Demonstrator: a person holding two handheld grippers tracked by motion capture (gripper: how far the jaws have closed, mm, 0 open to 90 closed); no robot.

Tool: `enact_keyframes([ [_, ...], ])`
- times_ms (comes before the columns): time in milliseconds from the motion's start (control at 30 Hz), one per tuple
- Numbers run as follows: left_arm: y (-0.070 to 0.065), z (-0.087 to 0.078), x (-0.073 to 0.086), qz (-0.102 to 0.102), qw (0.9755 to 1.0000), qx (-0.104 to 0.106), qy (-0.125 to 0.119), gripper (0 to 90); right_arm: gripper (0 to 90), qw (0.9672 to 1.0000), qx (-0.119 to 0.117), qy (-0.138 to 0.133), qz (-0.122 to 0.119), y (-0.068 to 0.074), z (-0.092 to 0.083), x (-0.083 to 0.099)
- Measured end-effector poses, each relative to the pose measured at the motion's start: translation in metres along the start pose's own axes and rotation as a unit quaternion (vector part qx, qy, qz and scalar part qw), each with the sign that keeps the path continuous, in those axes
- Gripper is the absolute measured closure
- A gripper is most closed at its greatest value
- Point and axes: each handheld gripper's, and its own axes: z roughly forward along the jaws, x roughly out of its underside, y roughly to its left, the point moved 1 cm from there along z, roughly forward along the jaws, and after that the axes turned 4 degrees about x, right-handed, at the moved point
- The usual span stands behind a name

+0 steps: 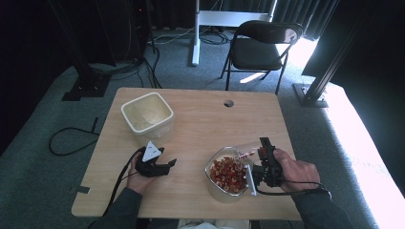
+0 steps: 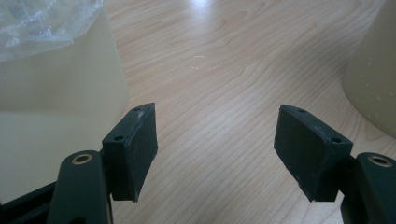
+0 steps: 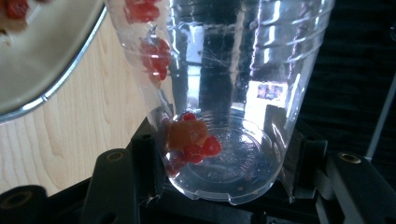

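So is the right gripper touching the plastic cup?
Touching. In the right gripper view, the right gripper's black jaws press against both sides of the clear plastic cup near its base, with no gap.

The high view looks forward and down from the person's side, taking in the whole tabletop (image 1: pixel 200 119) and the floor beyond. The left tool view sits low, facing along bare wood between two tubs. The right tool view is pressed close to a clear cup (image 3: pixel 224 93), sharing the bowl (image 1: pixel 228 179) with the high view.
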Motion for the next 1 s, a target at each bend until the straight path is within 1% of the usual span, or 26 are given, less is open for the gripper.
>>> enact_keyframes([
  [33, 0.000, 0.000, 0.000, 0.000, 1.0000, 0.000, 0.000, 30.8, 43.4, 1.0000, 0.003, 0.003, -0.009, 0.001, 0.000, -0.001],
  [67, 0.000, 0.000, 0.000, -0.001, 1.0000, 0.001, -0.001, 30.8, 43.4, 0.9999, 0.006, 0.007, -0.009, 0.000, 0.000, 0.000],
  [133, 0.000, 0.000, 0.000, 0.000, 1.0000, 0.001, -0.001, 30.8, 43.4, 1.0000, 0.001, 0.003, 0.004, -0.001, 0.000, 0.001],
  [167, 0.000, 0.000, 0.000, 0.000, 1.0000, 0.001, 0.000, 30.8, 43.4, 1.0000, 0.002, 0.002, -0.006, 0.000, 0.000, 0.000],
  [200, 0.000, 0.000, 0.000, 0.000, 1.0000, 0.000, 0.000, 30.8, 43.3, 0.9999, 0.006, 0.007, -0.009, 0.000, 0.000, 0.000],
  [233, 0.000, 0.000, 0.000, -0.001, 1.0000, 0.001, -0.001, 30.8, 43.3, 1.0000, 0.007, 0.006, 0.000, -0.001, 0.000, 0.001],
  [267, 0.000, 0.000, 0.000, -0.001, 1.0000, 0.001, -0.001, 30.8, 43.3, 1.0000, 0.007, 0.006, 0.000, -0.001, 0.000, 0.001],
  [300, 0.000, 0.000, 0.000, -0.001, 1.0000, 0.000, 0.000, 30.8, 43.4, 1.0000, 0.000, -0.001, 0.006, -0.001, 0.000, 0.000],
  [333, 0.000, 0.000, 0.000, 0.000, 1.0000, 0.000, 0.000, 30.8, 43.3, 0.9999, 0.007, 0.007, -0.006, 0.000, 0.000, 0.001],
  [367, 0.000, 0.000, 0.000, 0.000, 1.0000, 0.001, -0.001, 30.8, 43.4, 1.0000, 0.006, 0.006, 0.005, -0.001, 0.000, 0.002],
  [400, 0.000, 0.000, 0.000, -0.001, 1.0000, 0.001, 0.000, 30.8, 43.3, 0.9999, -0.002, -0.002, 0.011, -0.001, -0.001, 0.002],
  [433, 0.000, 0.000, 0.000, -0.001, 1.0000, 0.001, 0.000, 30.8, 43.3, 1.0000, -0.003, -0.002, 0.001, 0.000, -0.001, 0.001],
  [467, 0.000, 0.000, 0.000, -0.001, 1.0000, 0.001, 0.000, 30.8, 43.4, 1.0000, 0.002, 0.005, -0.004, 0.001, -0.001, 0.001],
  [500, 0.000, 0.000, 0.000, 0.000, 1.0000, 0.001, 0.000, 30.8, 43.3, 1.0000, 0.003, 0.004, 0.005, 0.000, -0.001, 0.002],
  [533, 0.000, 0.001, 0.000, -0.001, 1.0000, 0.001, 0.001, 30.8, 43.3, 0.9999, -0.005, -0.004, 0.009, 0.001, -0.001, 0.002],
  [567, 0.000, 0.001, 0.000, -0.001, 1.0000, 0.001, 0.001, 30.8, 43.3, 1.0000, -0.008, -0.004, -0.002, 0.003, -0.001, 0.001],
  [600, 0.000, 0.000, 0.000, -0.001, 1.0000, 0.001, 0.000, 30.8, 43.3, 1.0000, -0.003, 0.004, -0.006, 0.004, -0.001, 0.001],
  [667, 0.000, 0.000, 0.000, -0.001, 1.0000, 0.001, 0.000, 30.8, 43.3, 0.9998, -0.011, -0.005, 0.013, 0.002, 0.000, 0.002],
  [733, 0.000, 0.000, 0.000, -0.001, 1.0000, 0.000, 0.000, 30.8, 43.3, 0.9999, -0.013, -0.002, 0.011, 0.003, 0.001, 0.002],
  [767, 0.000, 0.000, 0.000, -0.001, 1.0000, 0.001, -0.001, 30.8, 43.2, 0.9996, -0.017, -0.005, 0.024, 0.002, 0.001, 0.003],
  [833, 0.001, 0.000, 0.000, -0.002, 1.0000, 0.001, -0.003, 30.8, 43.3, 0.9974, -0.028, -0.017, 0.064, -0.001, 0.001, 0.008],
  [867, 0.001, 0.000, 0.000, -0.002, 1.0000, 0.001, -0.003, 30.8, 43.2, 0.9955, -0.034, -0.023, 0.085, -0.003, 0.002, 0.011],
  [933, 0.001, 0.000, 0.000, -0.003, 1.0000, 0.001, -0.003, 30.8, 43.2, 0.9921, -0.048, -0.029, 0.112, -0.004, 0.004, 0.015],
  [1000, 0.001, 0.000, 0.000, -0.003, 1.0000, 0.003, -0.004, 30.8, 43.2, 0.9876, -0.063, -0.033, 0.140, -0.004, 0.008, 0.020],
])
